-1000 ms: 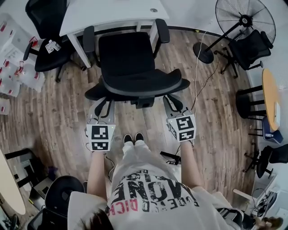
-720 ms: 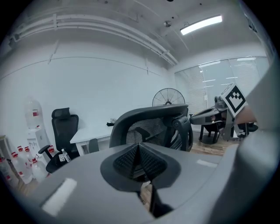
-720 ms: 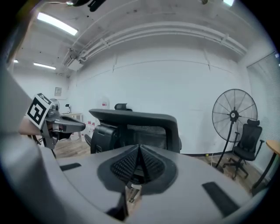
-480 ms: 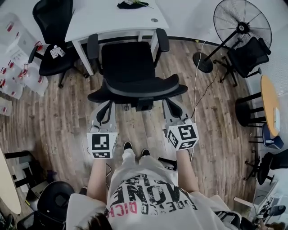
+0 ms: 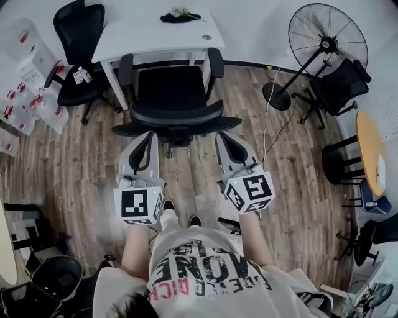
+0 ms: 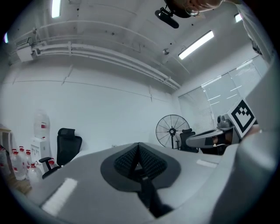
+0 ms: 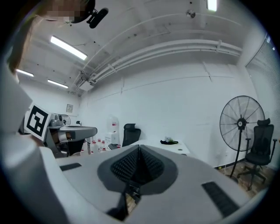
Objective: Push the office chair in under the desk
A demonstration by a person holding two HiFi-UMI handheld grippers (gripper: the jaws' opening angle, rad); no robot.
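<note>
Snags are my main worry from here. The office chair (image 5: pixel 173 93) sits square in front of the desk (image 5: pixel 155 34), with the front of the seat about at the desk's edge and the backrest toward me. By my read it's not tucked in all the way yet.

The armrest on my left (image 5: pixel 125 67) is just beside the desk leg (image 5: pixel 111 81). The other armrest (image 5: pixel 214 62) looks level with the tabletop edge from this steep angle. If the arms stand taller than the underside of the top, a harder shove just bangs them into the desk. That could also jolt the dark bundle (image 5: pixel 177 15) lying on it. Honestly can't tell the height clearance from above.

Second thing: both tools are off the chair. Left gripper (image 5: pixel 147 138) and right gripper (image 5: pixel 222 138) hover near the backrest without touching. Each has its jaws pressed together with nothing between them. Pushing with closed tips on a curved back could slip sideways. An uneven push would probably swing the chair on its casters into that leg.

Chair itself is black, with a curved back and a padded seat, and the wheeled base is mostly hidden under the seat. I'd guess it rolls easily on the wood floor (image 5: pixel 81 161).
</note>
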